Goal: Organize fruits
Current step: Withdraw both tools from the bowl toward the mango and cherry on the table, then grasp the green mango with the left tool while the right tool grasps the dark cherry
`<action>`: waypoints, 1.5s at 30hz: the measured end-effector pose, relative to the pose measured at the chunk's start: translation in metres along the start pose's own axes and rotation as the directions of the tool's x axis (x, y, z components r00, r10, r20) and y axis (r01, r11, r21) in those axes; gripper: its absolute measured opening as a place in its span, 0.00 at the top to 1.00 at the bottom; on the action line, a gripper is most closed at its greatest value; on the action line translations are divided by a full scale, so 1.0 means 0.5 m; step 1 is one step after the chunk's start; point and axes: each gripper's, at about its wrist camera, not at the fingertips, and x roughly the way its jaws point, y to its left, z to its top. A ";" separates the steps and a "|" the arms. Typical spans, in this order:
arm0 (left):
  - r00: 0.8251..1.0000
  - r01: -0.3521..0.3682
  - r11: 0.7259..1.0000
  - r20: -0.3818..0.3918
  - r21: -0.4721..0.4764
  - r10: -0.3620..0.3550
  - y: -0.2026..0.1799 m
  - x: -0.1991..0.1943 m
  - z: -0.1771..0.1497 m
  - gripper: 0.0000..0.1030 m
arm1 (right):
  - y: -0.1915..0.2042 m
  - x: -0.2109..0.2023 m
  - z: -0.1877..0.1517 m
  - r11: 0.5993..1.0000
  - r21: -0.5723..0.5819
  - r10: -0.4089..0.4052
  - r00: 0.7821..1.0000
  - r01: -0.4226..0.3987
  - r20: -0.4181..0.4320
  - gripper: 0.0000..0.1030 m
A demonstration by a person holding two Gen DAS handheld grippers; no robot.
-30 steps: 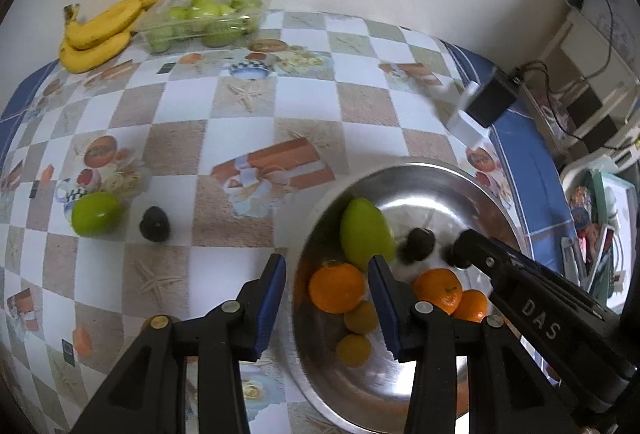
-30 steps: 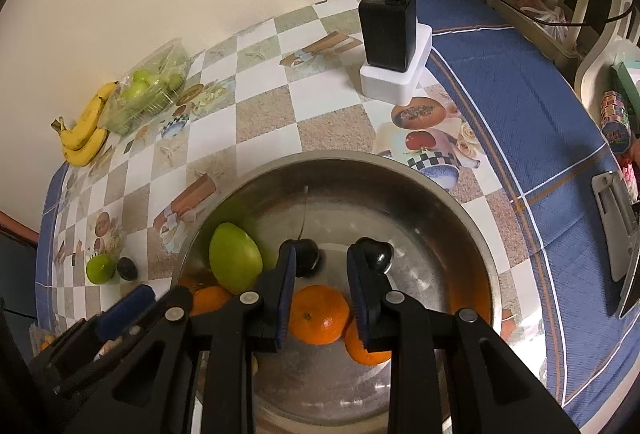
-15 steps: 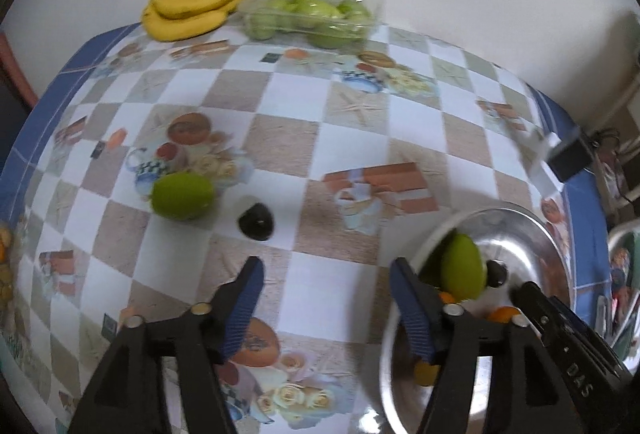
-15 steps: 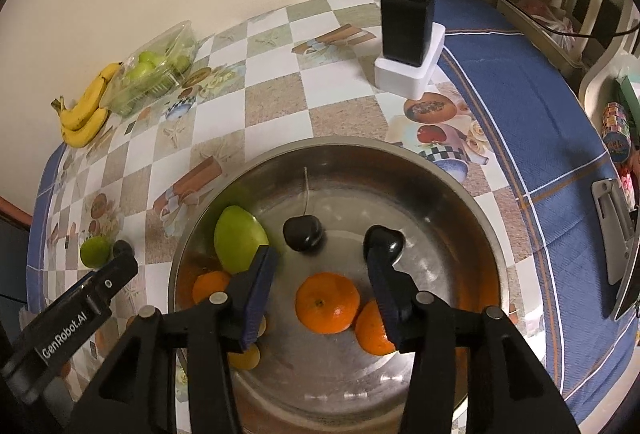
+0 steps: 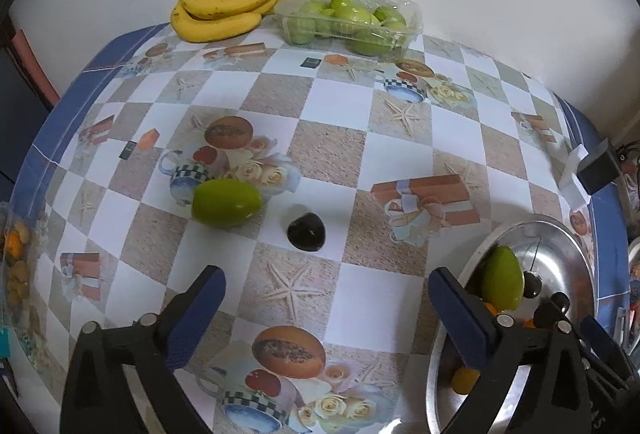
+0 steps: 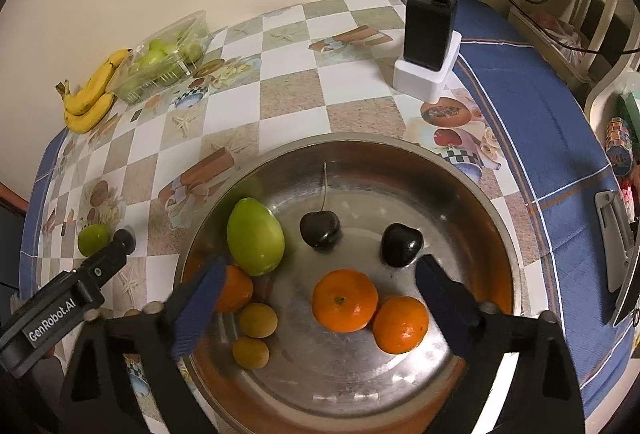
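The left gripper (image 5: 324, 304) hangs with its fingers spread wide and empty above the desk (image 5: 332, 122), lined up toward the loose dark cherry (image 5: 306, 232) and, just beside it, the loose green fruit (image 5: 227, 203), both well apart from the steel bowl (image 6: 472, 186). The likeliest slip is the cherry: small, round and glossy, it could squirt out from between the pads or roll across the slick printed cloth if the fingers close off-centre, and a hard squeeze would bruise it. The right gripper (image 6: 316, 308) hovers over the bowl, fingers likewise parted and holding nothing; both tools working near the rim could knock each other. The bowl holds one green fruit, two cherries, three mandarins and two small yellow fruits. A clear plastic clamshell (image 5: 352, 20) of green fruits sits beside the bananas (image 5: 224, 8) at the wall.
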 end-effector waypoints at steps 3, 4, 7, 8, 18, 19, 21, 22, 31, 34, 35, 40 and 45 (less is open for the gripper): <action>1.000 -0.005 1.000 0.003 0.004 0.005 0.008 0.000 0.002 0.00 | 0.008 0.001 -0.002 1.000 -0.008 -0.003 1.000 0.003 0.001 0.03; 1.000 -0.007 1.000 0.004 0.006 0.007 0.011 0.000 0.003 0.00 | 0.010 0.002 -0.003 1.000 -0.009 -0.003 1.000 0.003 0.002 0.02; 1.000 -0.011 1.000 0.006 0.009 0.011 0.019 0.001 0.006 0.00 | 0.017 0.003 -0.005 1.000 -0.010 -0.005 1.000 0.005 0.003 0.01; 1.000 -0.011 1.000 0.006 0.010 0.011 0.023 0.001 0.007 0.00 | 0.020 0.003 -0.005 1.000 -0.011 -0.006 1.000 0.006 0.006 0.01; 0.999 -0.029 0.999 0.026 0.016 0.028 0.070 0.003 0.028 0.00 | 0.044 0.002 -0.005 1.000 -0.008 -0.021 0.999 0.021 0.032 0.01; 0.999 -0.035 0.999 0.031 0.019 0.034 0.076 0.004 0.032 0.00 | 0.048 0.002 -0.005 1.000 -0.007 -0.017 0.999 0.018 0.035 0.01; 0.998 -0.046 0.999 0.037 0.021 0.045 0.090 0.005 0.038 0.00 | 0.057 0.000 -0.003 1.000 -0.009 -0.018 0.999 0.018 0.045 0.01; 0.998 -0.049 0.999 0.039 0.019 0.048 0.097 0.006 0.040 0.00 | 0.061 0.000 -0.002 1.000 -0.011 -0.020 0.999 0.021 0.048 0.01; 0.996 -0.071 0.997 0.058 -0.022 0.072 0.186 0.009 0.069 0.00 | 0.131 -0.007 0.007 0.999 -0.037 0.017 0.996 -0.014 0.087 0.01; 0.995 -0.076 0.996 0.061 -0.043 0.078 0.217 0.013 0.074 0.00 | 0.162 -0.009 0.009 0.998 -0.057 0.027 0.995 -0.021 0.099 0.01; 0.995 -0.075 0.996 0.060 -0.052 0.078 0.231 0.014 0.077 0.00 | 0.171 -0.009 0.010 0.998 -0.063 0.033 0.994 -0.027 0.101 0.01; 0.996 -0.071 0.993 0.054 -0.090 0.077 0.276 0.022 0.081 0.00 | 0.223 -0.001 0.006 0.994 -0.102 0.059 0.994 -0.049 0.094 0.01; 0.996 -0.071 0.990 0.049 -0.118 0.077 0.312 0.030 0.086 0.00 | 0.272 0.014 0.002 0.989 -0.136 0.075 0.994 -0.063 0.084 0.01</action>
